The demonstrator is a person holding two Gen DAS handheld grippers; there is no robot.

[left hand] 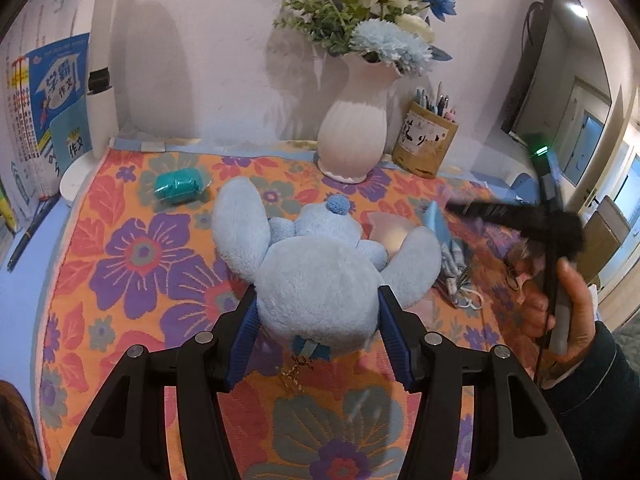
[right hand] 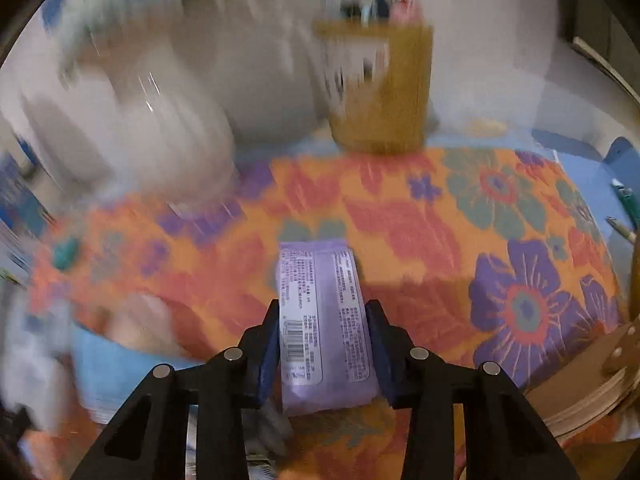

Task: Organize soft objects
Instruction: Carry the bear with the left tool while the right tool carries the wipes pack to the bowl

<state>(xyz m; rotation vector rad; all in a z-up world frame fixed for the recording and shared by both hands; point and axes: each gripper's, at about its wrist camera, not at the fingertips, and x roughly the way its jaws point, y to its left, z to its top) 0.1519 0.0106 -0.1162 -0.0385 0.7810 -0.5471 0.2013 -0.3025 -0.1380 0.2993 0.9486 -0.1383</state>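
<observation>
Currently the left tongs (left hand: 316, 334) grip the blue plush toy's (left hand: 316, 276) head, its body lying straight ahead on the tabletop (left hand: 132, 280), while the right tongs (right hand: 323, 350) seemingly clamp a purple tissue pack (right hand: 324, 320) lengthwise.

the left gripper (left hand: 318, 312) is squeezing the round back end of a pale blue plush toy (left hand: 316, 264), its blue pads pressing into the fur on both sides. the toy is lying on a bright floral cloth (left hand: 132, 248). a teal roll (left hand: 178, 185) is sitting near the toy's long ear, and a white vase (left hand: 352, 136) of blue and white flowers is standing beyond it, just beside a brown pen holder (left hand: 425, 142). at the right edge a hand (left hand: 560, 312) is gripping a blurred black tool.
</observation>
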